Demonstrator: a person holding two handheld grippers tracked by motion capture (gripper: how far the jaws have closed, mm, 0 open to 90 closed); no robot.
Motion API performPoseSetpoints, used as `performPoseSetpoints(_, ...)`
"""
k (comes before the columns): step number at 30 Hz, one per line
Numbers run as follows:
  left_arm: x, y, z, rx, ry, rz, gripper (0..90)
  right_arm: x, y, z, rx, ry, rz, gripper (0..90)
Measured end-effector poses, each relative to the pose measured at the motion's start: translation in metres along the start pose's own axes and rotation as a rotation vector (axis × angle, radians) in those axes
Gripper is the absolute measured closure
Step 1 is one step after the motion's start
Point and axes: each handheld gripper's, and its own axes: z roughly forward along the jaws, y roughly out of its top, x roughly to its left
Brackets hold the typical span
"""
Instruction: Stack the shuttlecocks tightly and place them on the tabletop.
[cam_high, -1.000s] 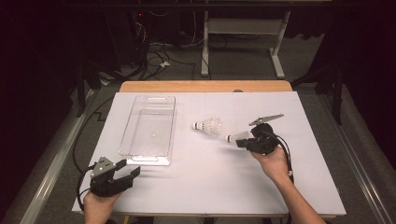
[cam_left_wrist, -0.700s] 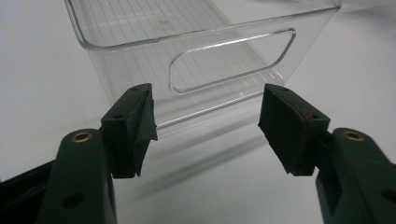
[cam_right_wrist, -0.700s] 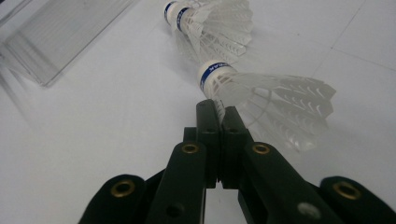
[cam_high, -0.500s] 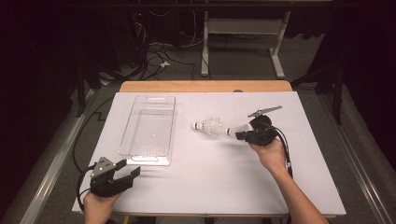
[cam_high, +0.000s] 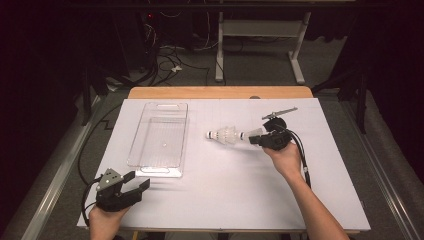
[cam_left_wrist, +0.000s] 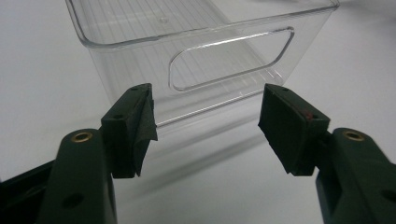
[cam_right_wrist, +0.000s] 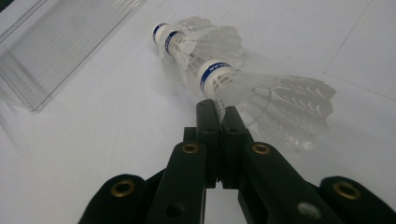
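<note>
My right gripper (cam_high: 256, 138) (cam_right_wrist: 217, 109) is shut on the feather skirt of a white shuttlecock (cam_high: 250, 134) (cam_right_wrist: 261, 93) and holds it on its side just right of the table's middle. Its blue-banded cork points left, into the open skirt of two nested shuttlecocks (cam_high: 225, 135) (cam_right_wrist: 196, 39) lying on the white table; I cannot tell whether it touches them. A clear plastic tray (cam_high: 134, 150) (cam_left_wrist: 224, 65) stands empty at the left. My left gripper (cam_high: 137, 181) (cam_left_wrist: 208, 123) rests open near the front left, pointing at the tray's near end wall.
The white sheet (cam_high: 225, 200) covers most of the tabletop, with a wooden strip (cam_high: 220, 92) along the far edge. Cables and a desk frame (cam_high: 260, 45) lie on the dark floor beyond. A cable (cam_high: 302, 160) trails from the right gripper.
My right gripper has carried the held shuttlecock left and slightly farther away, up to the nested shuttlecocks. The left gripper has stayed where it was.
</note>
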Motion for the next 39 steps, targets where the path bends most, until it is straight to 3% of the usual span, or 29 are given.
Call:
performPoseSetpoints(24,0.000,0.000,0.001,0.008,-0.008,0.003,36.7,-0.011,0.008,0.026,0.021,0.010,0.049,90.0)
performPoseSetpoints(39,0.000,0.000,0.000,0.003,-0.011,0.000,36.8,0.000,0.011,0.045,0.024,0.032,0.028,90.0)
